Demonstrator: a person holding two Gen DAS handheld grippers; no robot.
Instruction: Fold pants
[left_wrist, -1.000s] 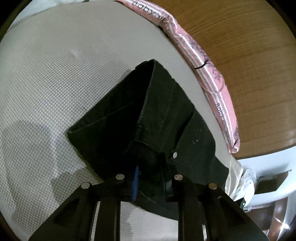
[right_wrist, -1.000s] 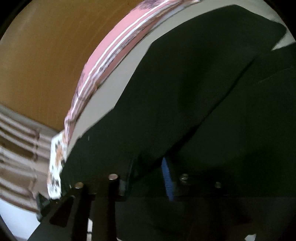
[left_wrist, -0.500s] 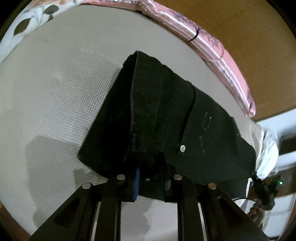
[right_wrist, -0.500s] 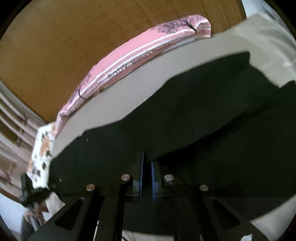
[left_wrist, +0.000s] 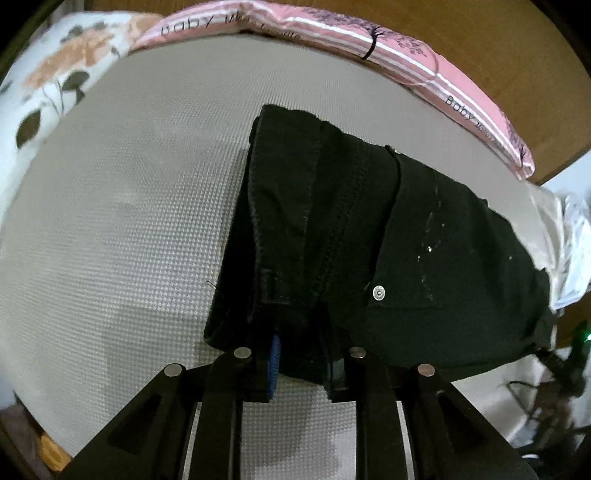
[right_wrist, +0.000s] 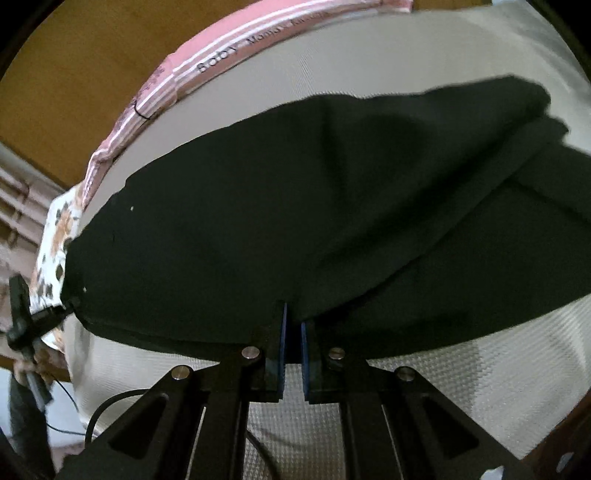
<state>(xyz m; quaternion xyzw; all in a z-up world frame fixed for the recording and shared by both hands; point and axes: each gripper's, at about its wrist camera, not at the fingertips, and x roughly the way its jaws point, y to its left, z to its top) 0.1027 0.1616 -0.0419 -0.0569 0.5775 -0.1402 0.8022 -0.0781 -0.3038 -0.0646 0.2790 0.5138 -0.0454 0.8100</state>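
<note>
The black pants (left_wrist: 354, 236) lie folded on a grey textured mattress (left_wrist: 129, 221). My left gripper (left_wrist: 301, 354) is shut on the waistband end, near a silver rivet (left_wrist: 378, 293). The fabric runs away to the right. In the right wrist view the pants (right_wrist: 295, 206) spread wide across the mattress (right_wrist: 406, 48). My right gripper (right_wrist: 293, 332) is shut on the near edge of the cloth, its blue pads nearly together with fabric between them.
A pink striped pad (left_wrist: 406, 59) lies along the far mattress edge against a wooden headboard (left_wrist: 498, 44). A floral pillow (left_wrist: 55, 81) sits at the far left. A black device with a cable (right_wrist: 22, 317) shows at the left of the right wrist view.
Both grippers have carried the pants lower and further across the mattress. The cloth has gone from hanging bunched to lying spread. Both grips stay shut.
</note>
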